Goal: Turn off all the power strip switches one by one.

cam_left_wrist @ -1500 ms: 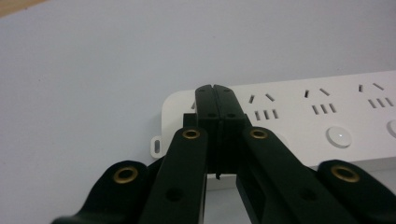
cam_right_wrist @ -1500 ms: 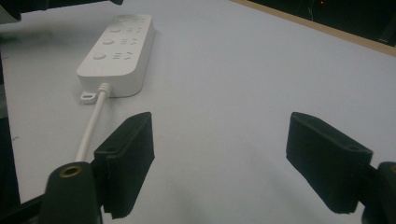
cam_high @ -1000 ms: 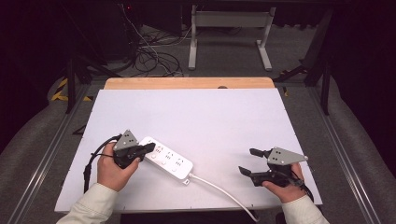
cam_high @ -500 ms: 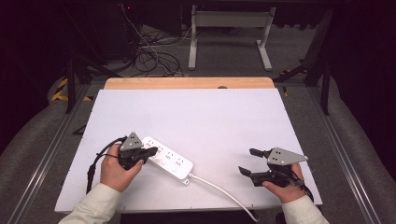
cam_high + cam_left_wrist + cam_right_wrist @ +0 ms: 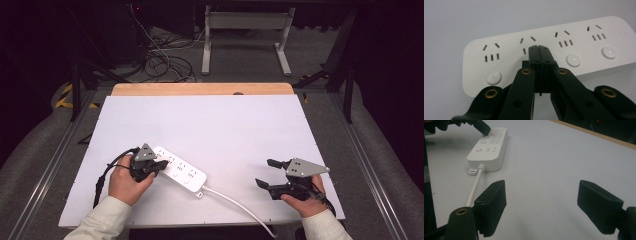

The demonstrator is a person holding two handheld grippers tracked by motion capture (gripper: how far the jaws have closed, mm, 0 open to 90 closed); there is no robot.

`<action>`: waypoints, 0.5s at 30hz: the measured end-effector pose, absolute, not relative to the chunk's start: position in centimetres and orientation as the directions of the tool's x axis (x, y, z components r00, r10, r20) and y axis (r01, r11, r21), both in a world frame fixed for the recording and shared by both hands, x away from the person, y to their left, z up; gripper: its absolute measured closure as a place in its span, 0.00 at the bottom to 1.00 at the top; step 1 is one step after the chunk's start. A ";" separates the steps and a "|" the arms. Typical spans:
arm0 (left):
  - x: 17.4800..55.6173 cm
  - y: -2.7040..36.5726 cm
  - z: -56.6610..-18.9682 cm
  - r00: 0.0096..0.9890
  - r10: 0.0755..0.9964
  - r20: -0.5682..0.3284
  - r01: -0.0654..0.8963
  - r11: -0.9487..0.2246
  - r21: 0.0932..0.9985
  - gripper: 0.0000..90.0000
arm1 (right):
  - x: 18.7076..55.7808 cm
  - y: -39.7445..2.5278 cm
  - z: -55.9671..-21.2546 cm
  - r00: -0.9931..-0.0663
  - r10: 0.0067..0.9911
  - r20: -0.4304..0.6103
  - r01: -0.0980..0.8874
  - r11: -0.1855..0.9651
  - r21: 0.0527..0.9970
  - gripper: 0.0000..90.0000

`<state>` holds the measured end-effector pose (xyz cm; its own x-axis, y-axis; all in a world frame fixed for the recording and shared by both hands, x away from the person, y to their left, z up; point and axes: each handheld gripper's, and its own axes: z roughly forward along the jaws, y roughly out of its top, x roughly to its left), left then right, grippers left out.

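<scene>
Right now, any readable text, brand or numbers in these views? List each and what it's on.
None can be read.
Power strip: a faint embossed mark near its far right end in the left gripper view, too faint and blurred to read.
Its round buttons and socket slots carry no lettering.
Left hand-held gripper, jaws shut over the strip: no label visible.
Right hand-held gripper, jaws open: no label visible.
White table: no markings.

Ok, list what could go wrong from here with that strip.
1. The left gripper, jaws shut, presses down on the power strip at its second button; nothing else steadies the strip, so it may slide or tip on the smooth table.
2. The shut tips sit near the socket slots, so they could slip off the button.
3. The right gripper hovers open near the cord and might snag it.
</scene>
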<state>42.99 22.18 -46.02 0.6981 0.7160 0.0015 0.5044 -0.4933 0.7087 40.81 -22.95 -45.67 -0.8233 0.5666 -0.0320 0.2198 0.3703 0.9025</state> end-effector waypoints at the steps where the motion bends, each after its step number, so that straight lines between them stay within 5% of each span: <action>1: 43.0 22.1 -46.1 0.700 0.714 0.008 0.503 -0.501 0.704 1.00 | 40.8 -22.9 -45.7 -0.823 0.567 -0.032 0.220 0.370 0.902 0.27; 15: 43.2 22.5 -46.2 0.688 0.726 0.004 0.513 -0.490 0.705 1.00 | 40.8 -22.9 -45.7 -0.825 0.564 -0.032 0.218 0.371 0.903 0.27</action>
